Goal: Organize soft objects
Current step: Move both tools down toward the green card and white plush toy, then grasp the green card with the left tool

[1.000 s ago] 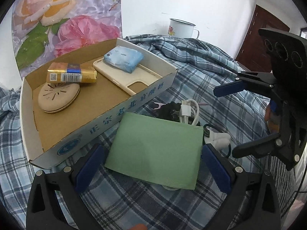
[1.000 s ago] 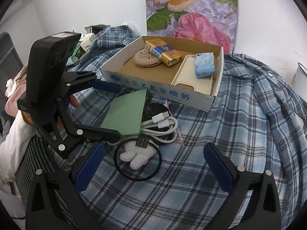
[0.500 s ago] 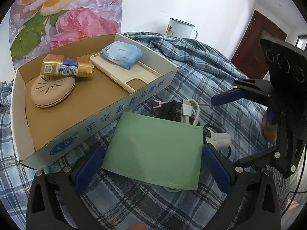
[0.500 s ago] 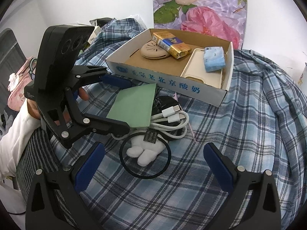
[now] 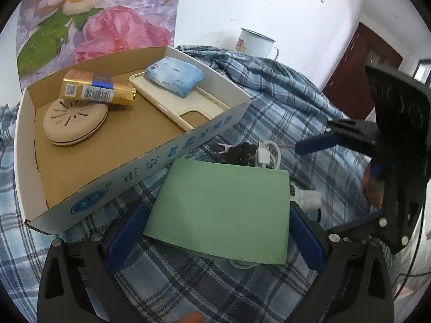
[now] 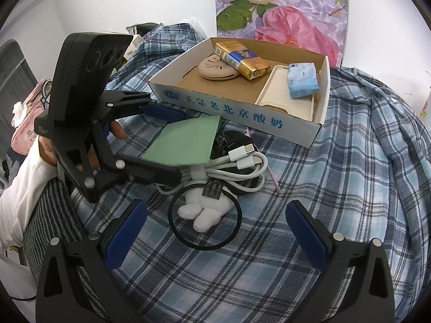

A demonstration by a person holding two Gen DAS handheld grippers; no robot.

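Note:
A green flat pad (image 5: 223, 207) lies on the plaid cloth in front of the cardboard box (image 5: 150, 167). My left gripper (image 5: 215, 237) is open with its blue pads on either side of the pad; it also shows in the right wrist view (image 6: 167, 145). My right gripper (image 6: 215, 237) is open and empty, just short of a white plush toy (image 6: 204, 212) inside a black ring (image 6: 175, 228). A coiled white cable (image 6: 242, 167) lies on a black item beside the pad. The box holds a blue tissue pack (image 5: 175, 79), a cream phone case (image 5: 186, 107), a gold pack (image 5: 97, 91) and a round beige disc (image 5: 75, 122).
A white enamel mug (image 5: 256, 44) stands at the back by the wall. A floral poster (image 6: 280, 8) hangs behind the box. Rumpled plaid cloth (image 6: 377, 134) covers the surface. A pink bag (image 6: 27, 118) lies off the left edge.
My left gripper has moved forward, so the green pad now lies further between its fingers. My right gripper has shifted closer to the plush toy and cable.

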